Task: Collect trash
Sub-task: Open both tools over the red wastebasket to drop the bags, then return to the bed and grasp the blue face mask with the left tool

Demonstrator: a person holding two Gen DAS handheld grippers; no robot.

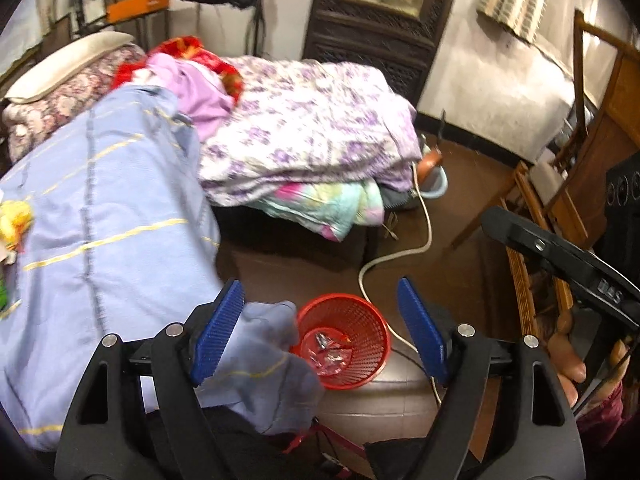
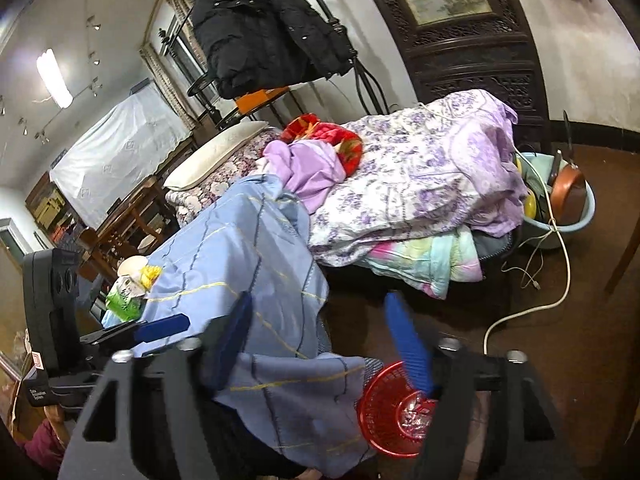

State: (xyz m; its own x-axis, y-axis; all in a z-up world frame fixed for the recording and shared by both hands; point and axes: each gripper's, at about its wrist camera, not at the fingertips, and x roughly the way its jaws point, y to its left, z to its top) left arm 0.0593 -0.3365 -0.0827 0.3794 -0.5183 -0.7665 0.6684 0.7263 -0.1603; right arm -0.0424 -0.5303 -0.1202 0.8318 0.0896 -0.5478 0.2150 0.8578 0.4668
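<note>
Below, in the left wrist view, the left gripper (image 1: 320, 324) hangs with its jaws wide apart and nothing between the blue pads (image 1: 218, 332). A blue cloth (image 1: 112, 208) drapes the counter on the left, one corner sagging past the left pad. A red bin (image 1: 345, 334) stands on the floor between the jaws and below them, leaning toward the right pad, with shiny wrappers (image 1: 326, 354) lying at its bottom. A white cable (image 1: 394, 254) runs across the floor just behind the bin.

In the right wrist view, the right gripper (image 2: 324, 344) also stands open and empty. The cloth (image 2: 248, 248) fills the gap, and the bin (image 2: 394, 412) sits under the right pad (image 2: 408, 344), partly hidden by it. Wrappers (image 2: 418, 410) show inside.
</note>
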